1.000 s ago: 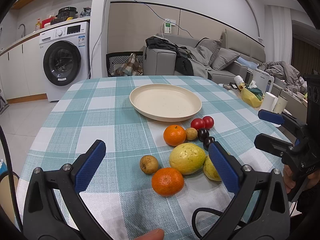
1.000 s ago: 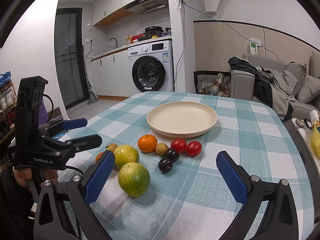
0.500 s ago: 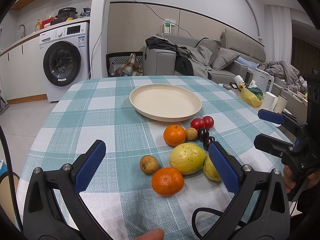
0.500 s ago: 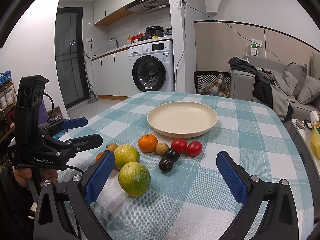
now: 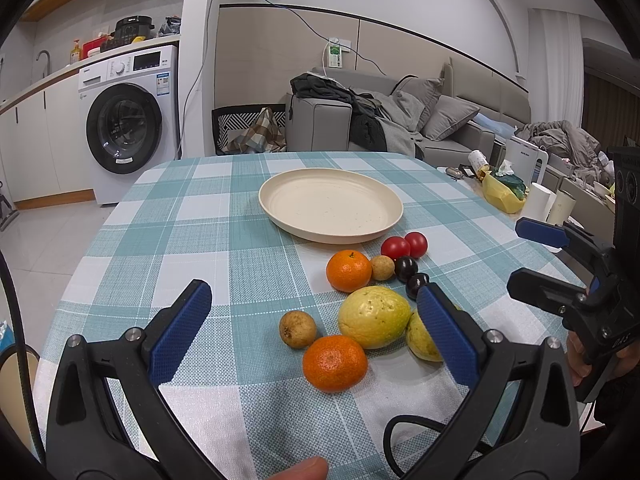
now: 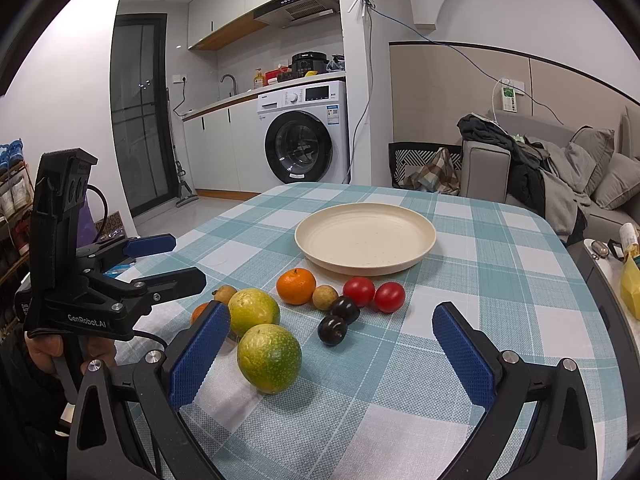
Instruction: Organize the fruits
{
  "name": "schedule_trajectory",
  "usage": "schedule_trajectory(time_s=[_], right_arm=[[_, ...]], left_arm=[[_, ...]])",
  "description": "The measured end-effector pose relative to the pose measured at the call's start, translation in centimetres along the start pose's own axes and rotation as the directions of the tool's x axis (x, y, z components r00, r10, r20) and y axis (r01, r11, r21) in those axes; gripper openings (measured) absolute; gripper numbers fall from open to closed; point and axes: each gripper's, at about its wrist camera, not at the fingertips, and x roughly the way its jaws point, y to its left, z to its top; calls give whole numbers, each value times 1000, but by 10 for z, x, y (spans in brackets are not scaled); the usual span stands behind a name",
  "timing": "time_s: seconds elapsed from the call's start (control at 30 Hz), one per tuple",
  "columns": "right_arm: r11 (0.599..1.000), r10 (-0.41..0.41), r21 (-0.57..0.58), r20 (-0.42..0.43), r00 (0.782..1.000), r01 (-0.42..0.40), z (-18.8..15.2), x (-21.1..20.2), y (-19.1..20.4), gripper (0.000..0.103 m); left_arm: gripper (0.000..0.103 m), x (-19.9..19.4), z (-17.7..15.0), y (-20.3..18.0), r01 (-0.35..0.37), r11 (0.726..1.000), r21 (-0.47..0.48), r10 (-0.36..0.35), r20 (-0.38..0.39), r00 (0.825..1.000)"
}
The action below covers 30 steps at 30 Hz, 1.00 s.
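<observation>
Fruits sit loose on the checked tablecloth, just before the bare cream plate.
My left gripper and right gripper hover with jaws spread wide, holding nothing.

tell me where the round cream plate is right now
The round cream plate sits empty mid-table on the checked tablecloth, just beyond the two red tomatoes, ahead of both open grippers.
</observation>
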Motion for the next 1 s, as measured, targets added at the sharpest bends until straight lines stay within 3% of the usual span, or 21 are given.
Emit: schedule_trajectory(time_s=[1.0], right_arm=[[1000, 3, 14, -7, 1000, -3, 0, 2, -3, 103]], left_arm=[[103, 1, 0, -1, -1, 1000, 3, 1, 1, 1000]])
